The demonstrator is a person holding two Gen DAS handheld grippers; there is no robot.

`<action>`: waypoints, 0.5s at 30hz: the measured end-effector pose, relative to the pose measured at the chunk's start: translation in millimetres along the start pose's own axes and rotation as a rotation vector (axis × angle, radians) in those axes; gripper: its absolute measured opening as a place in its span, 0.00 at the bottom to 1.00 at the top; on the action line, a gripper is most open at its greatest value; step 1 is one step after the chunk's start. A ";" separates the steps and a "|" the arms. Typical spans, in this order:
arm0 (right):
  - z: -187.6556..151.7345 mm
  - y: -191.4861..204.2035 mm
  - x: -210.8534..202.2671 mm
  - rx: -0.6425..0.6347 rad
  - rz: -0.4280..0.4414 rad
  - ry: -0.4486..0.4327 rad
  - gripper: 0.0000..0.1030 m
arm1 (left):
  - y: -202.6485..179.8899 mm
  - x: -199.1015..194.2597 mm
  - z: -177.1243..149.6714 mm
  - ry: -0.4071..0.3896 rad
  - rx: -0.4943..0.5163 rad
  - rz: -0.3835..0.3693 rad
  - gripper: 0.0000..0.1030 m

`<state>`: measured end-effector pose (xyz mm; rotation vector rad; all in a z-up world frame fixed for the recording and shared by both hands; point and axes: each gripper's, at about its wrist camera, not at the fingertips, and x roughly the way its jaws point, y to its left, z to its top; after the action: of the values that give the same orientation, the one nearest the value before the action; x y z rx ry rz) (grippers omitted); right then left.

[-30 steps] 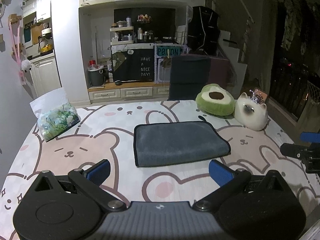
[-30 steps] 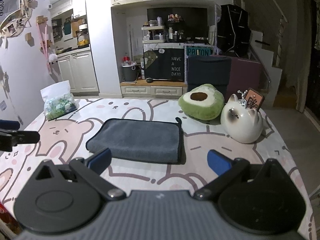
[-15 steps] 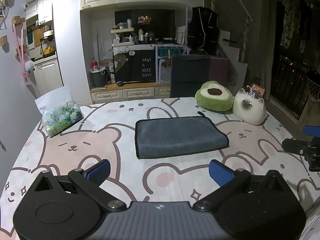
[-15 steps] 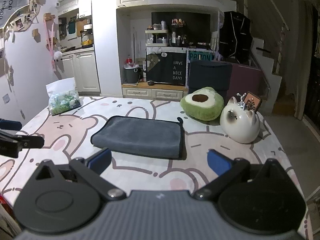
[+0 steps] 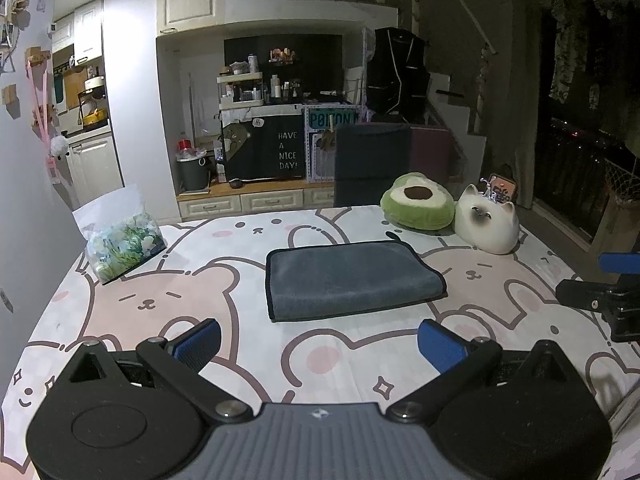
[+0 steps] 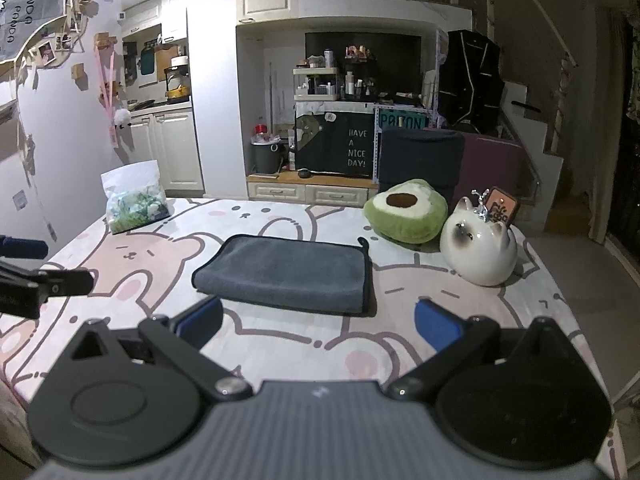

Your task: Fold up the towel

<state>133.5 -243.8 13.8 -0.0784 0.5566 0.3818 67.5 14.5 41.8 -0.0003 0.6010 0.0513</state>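
Towel folded flat mid-bench, both claws held off it, spread & empty.

The grey towel is seen lying as a neat rectangle on the bunny-print bench, w/ its small loop at the far corner; the fold is judged done or nearly so. The left claw and right claw are held near the front edge, apart from the cloth, nothing gripped, prob. to leave it undisturbed. Avocado cushion, cat ornament & plastic bag are kept well clear.
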 end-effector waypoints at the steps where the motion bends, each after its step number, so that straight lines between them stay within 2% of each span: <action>1: -0.4 0.6 -0.9 -0.001 0.000 0.002 1.00 | 0.3 -1.5 -1.1 -0.002 0.000 0.000 1.00; 15: -12.9 2.6 -16.9 0.009 0.036 0.033 1.00 | 2.8 -15.1 -19.8 0.020 0.000 -0.051 1.00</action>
<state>112.8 -249.2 11.9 -0.0662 0.5929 0.4138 43.8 16.2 34.1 -0.0165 0.6210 0.0015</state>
